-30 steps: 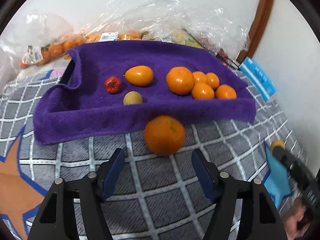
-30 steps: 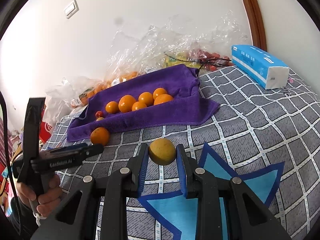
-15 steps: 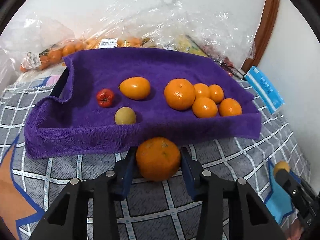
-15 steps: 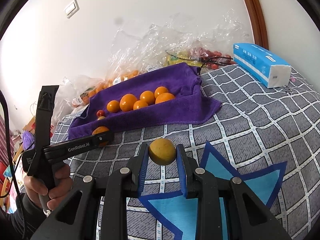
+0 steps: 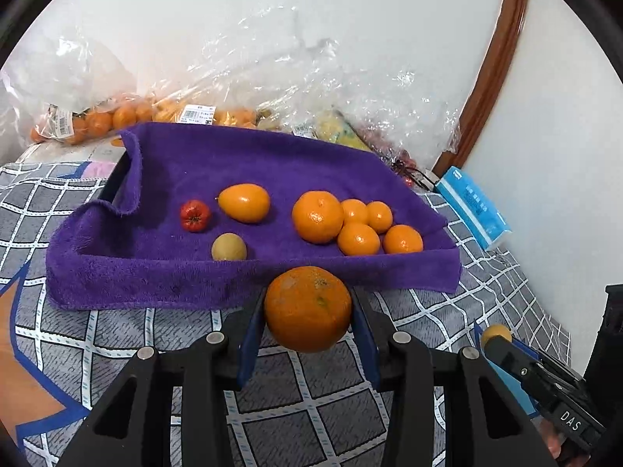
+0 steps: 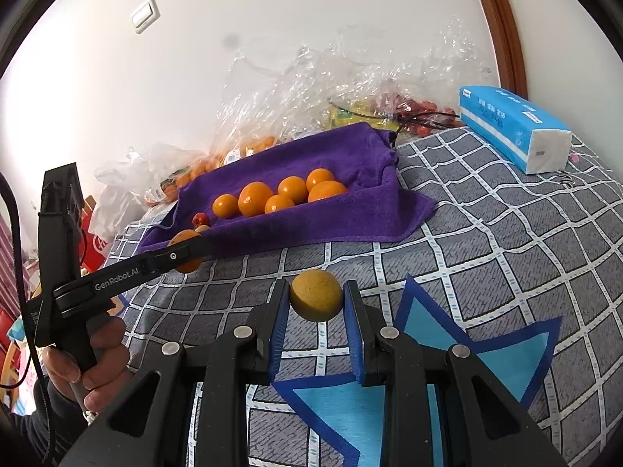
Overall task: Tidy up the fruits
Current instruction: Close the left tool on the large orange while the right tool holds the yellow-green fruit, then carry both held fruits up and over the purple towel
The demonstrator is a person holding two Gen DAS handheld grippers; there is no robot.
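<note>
We hold a large orange (image 5: 307, 308) in the left gripper (image 5: 307, 311), whose jaws have just been closing and now press on both sides of the fruit. Its rind is deep orange, dimpled, with a pale scuffed patch and a few small dark flecks. It sits just in front of the near edge of the purple towel (image 5: 155, 276), above the grey checked cover (image 5: 117, 334).

Our right gripper (image 6: 316, 301) is clamped on a small round yellow fruit (image 6: 316, 295), dull mustard in colour with fine brown speckles, held over the same checked cover near its blue star pattern (image 6: 447, 334), well apart from the towel.

On the towel we see a big orange (image 5: 317, 216) touching a cluster of four small mandarins (image 5: 358, 238), all glossy and bright. To their left lie an oval orange-yellow fruit (image 5: 244, 202), a small red ribbed fruit (image 5: 195, 215) and a round yellow-green fruit (image 5: 229, 247) near the front fold.

Behind the towel, clear plastic bags (image 5: 272, 89) hold more orange fruit, and a blue tissue pack (image 6: 514, 128) lies on the cover to the right. In the right wrist view a hand (image 6: 93, 362) grips the left gripper's handle.
</note>
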